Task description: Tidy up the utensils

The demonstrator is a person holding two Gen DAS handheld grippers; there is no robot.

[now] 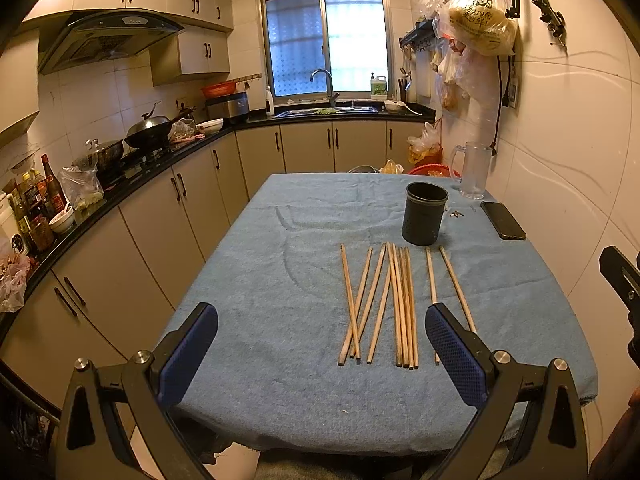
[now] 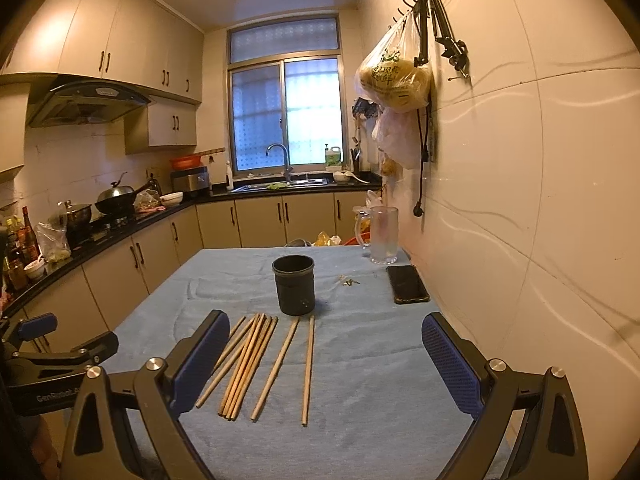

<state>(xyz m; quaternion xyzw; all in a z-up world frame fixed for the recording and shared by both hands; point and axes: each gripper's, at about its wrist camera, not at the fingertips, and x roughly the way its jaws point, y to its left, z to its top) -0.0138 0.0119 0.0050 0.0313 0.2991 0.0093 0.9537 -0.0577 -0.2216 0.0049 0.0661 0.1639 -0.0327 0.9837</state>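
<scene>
Left wrist view: the left gripper (image 1: 320,354) hangs above the near edge of the table (image 1: 260,280), fingers wide and empty. Ten chopsticks (image 1: 394,304) lie flat just in front of the black cup (image 1: 425,214), none in it, so the sorting looks not yet begun.

Right wrist view: the right gripper (image 2: 326,364), fingers wide and empty too, faces the chopsticks (image 2: 256,360) before the one cup (image 2: 294,285). Next likely calls for lowering and pinching one stick, perhaps the lone one nearest the phone (image 2: 407,284).

tiled kitchen (image 1: 560,128), bright window (image 1: 324,40)
</scene>
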